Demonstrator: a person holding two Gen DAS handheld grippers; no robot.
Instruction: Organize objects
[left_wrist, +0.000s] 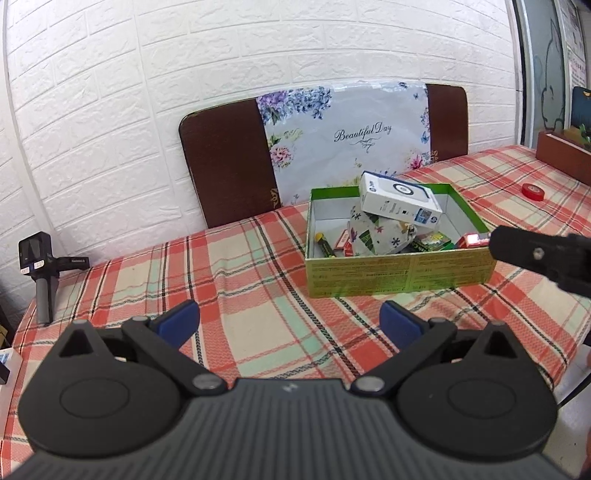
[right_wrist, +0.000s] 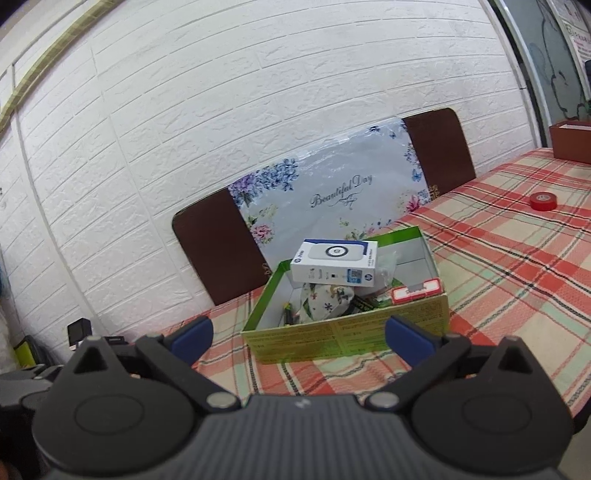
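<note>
Left gripper (left_wrist: 290, 319): sitting nearest the left wrist camera, its blue-tipped jaws standing wide apart with nothing between them; hovering over the plaid cloth of the bench (left_wrist: 258, 288)
Right gripper (right_wrist: 299, 338): jaws likewise spread and holding nothing; pointing at the near wall of the green box (right_wrist: 347, 338); its black body is showing at the right edge of the left wrist view, just beside the box's right end
Green box: resting open on the bench, ahead of both grippers
White carton (left_wrist: 400, 201): lying tilted on top of the heap inside the box, leaning on a patterned fabric pouch (left_wrist: 373, 230)
Other contents: a red-and-white pack (right_wrist: 416, 290) sitting in the right corner; small items beneath, too jumbled to tell apart
Red tape roll (left_wrist: 532, 191): lying on the bench, well apart from the box, to the right
Floral board (left_wrist: 332, 144): leaning against the white brick wall behind the box
</note>
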